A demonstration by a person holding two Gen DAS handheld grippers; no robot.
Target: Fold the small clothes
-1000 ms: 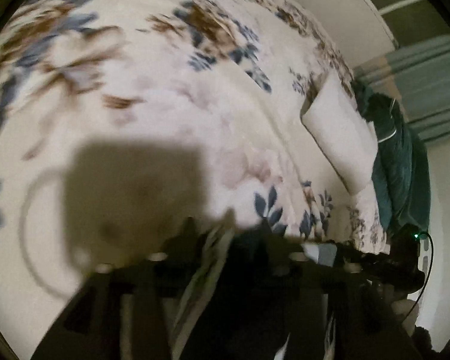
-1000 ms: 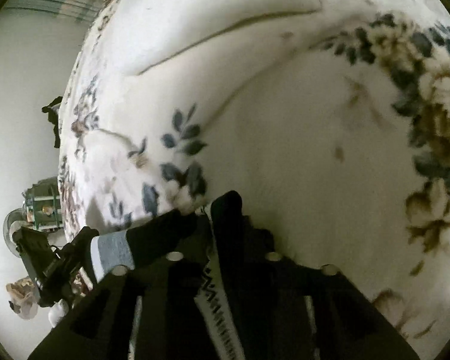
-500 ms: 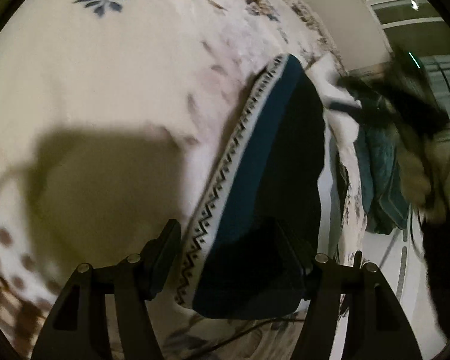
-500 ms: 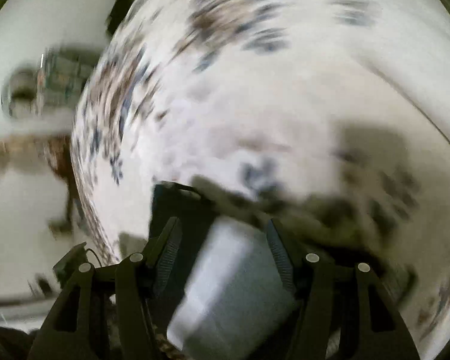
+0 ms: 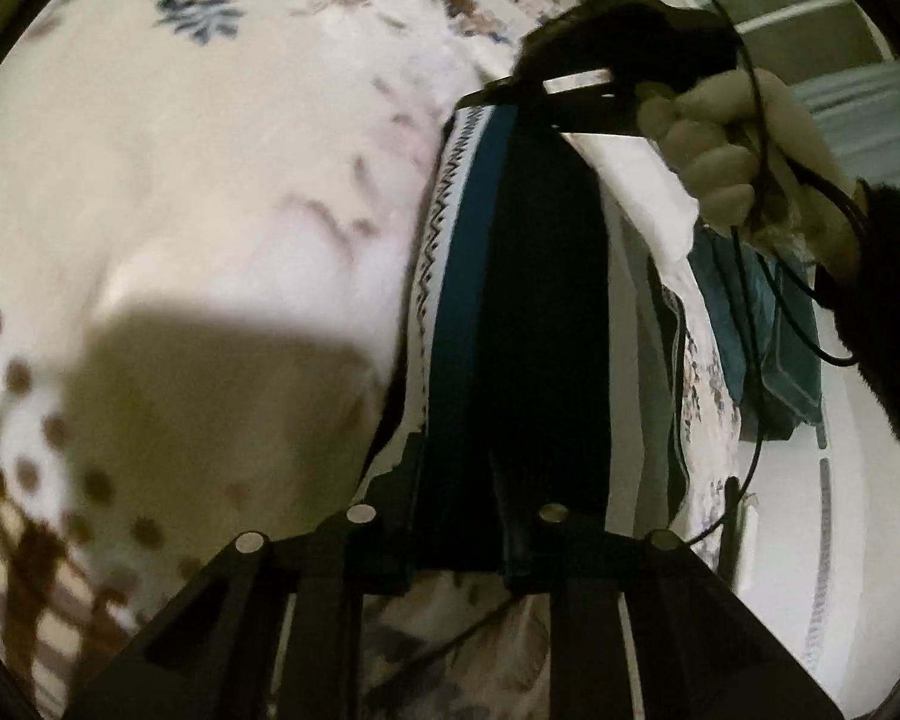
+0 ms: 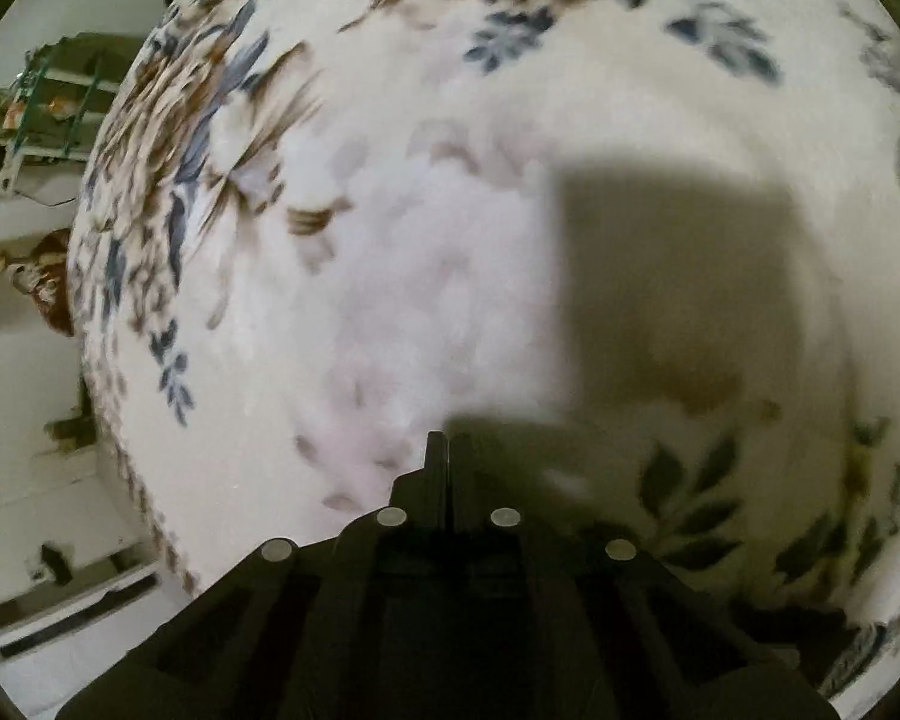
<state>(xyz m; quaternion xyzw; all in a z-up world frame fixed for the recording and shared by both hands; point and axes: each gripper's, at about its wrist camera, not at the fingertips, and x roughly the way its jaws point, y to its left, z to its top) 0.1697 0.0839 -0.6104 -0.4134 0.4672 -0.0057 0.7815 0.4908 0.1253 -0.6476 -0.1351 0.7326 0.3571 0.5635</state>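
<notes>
Floral bedspread (image 5: 222,192) | left gripper (image 5: 456,474) closing on dark patterned garment (image 5: 510,300) | right gripper (image 6: 447,456) fully closed, empty

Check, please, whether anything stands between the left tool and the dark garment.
Nothing visible does: the dark garment already lies between the fingers of the left tool, whose jaws are closing on it, above the floral bedspread.

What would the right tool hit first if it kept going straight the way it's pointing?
Probably the floral blanket. The right tool is shut and empty, angled down at bare blanket, with nothing visible between; how far away the blanket lies is unclear.
</notes>
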